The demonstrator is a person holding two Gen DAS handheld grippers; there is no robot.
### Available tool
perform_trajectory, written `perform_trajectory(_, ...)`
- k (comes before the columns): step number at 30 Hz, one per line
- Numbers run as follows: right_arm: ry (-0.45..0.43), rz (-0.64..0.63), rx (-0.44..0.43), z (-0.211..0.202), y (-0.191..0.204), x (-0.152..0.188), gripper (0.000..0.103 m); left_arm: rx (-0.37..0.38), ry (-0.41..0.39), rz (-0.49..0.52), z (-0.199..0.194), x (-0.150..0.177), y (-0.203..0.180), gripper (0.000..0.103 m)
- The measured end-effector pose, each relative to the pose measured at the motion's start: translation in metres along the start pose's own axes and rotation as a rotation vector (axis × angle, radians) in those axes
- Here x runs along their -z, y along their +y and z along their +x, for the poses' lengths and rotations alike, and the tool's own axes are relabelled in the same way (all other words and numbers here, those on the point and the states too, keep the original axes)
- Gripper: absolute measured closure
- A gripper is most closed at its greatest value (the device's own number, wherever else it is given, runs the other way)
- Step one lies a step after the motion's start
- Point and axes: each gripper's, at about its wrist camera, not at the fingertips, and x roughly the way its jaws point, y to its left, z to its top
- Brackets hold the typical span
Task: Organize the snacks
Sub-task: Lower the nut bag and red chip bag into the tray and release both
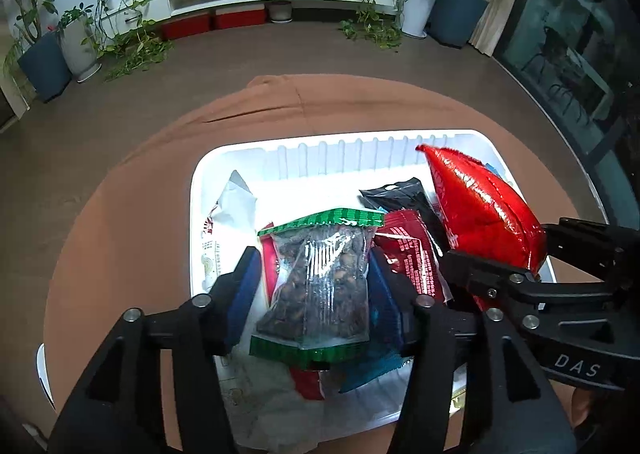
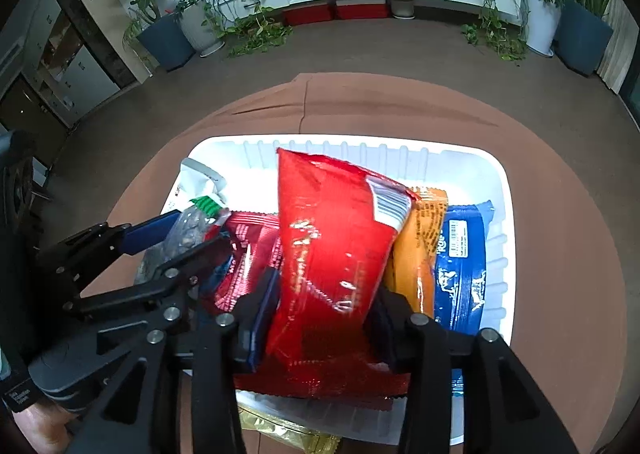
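A white plastic bin on the brown-clothed table holds several snack packs. My left gripper is shut on a clear bag of dark nuts with green edges, held over the bin's left part; it also shows in the right wrist view. My right gripper is shut on a big shiny red bag, held upright over the bin's middle; the bag also shows in the left wrist view.
In the bin lie a dark red pack, a black pack, a white pack, an orange pack and a blue pack. A gold pack lies by the bin's near rim.
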Motion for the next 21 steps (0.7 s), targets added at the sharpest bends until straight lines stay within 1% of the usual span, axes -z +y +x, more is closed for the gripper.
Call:
perform_trajectory(2,-0.009,0.006,-0.003,-0.002,-0.002,0.000,0.051,0.001,-0.005,-0.004,-0.001,0.000,0.002,0.043)
perform_trajectory(4,-0.018,0.014,-0.012,-0.006,-0.005,0.002,0.049,0.001,-0.012,-0.006,-0.004,0.000,0.003,0.041)
perform_trajectory(6,-0.027,0.024,-0.022,-0.010,-0.009,0.004,0.044,-0.001,-0.022,-0.003,-0.009,0.000,0.003,0.040)
perform_trajectory(8,-0.039,0.032,-0.030,-0.015,-0.011,0.006,0.039,-0.007,-0.038,0.000,-0.018,0.000,0.002,0.033)
perform_trajectory(9,-0.044,0.037,-0.036,-0.017,-0.012,0.008,0.037,-0.008,-0.044,0.000,-0.024,0.002,0.001,0.032)
perform_trajectory(11,-0.054,0.045,-0.043,-0.023,-0.013,0.012,0.035,-0.008,-0.059,-0.001,-0.033,0.003,0.001,0.030)
perform_trajectory(14,-0.071,0.055,-0.054,-0.032,-0.014,0.018,0.034,-0.028,-0.082,0.012,-0.048,0.007,-0.003,0.026)
perform_trajectory(21,-0.103,0.056,-0.069,-0.051,-0.011,0.029,0.032,-0.037,-0.121,0.030,-0.079,0.018,-0.014,0.024)
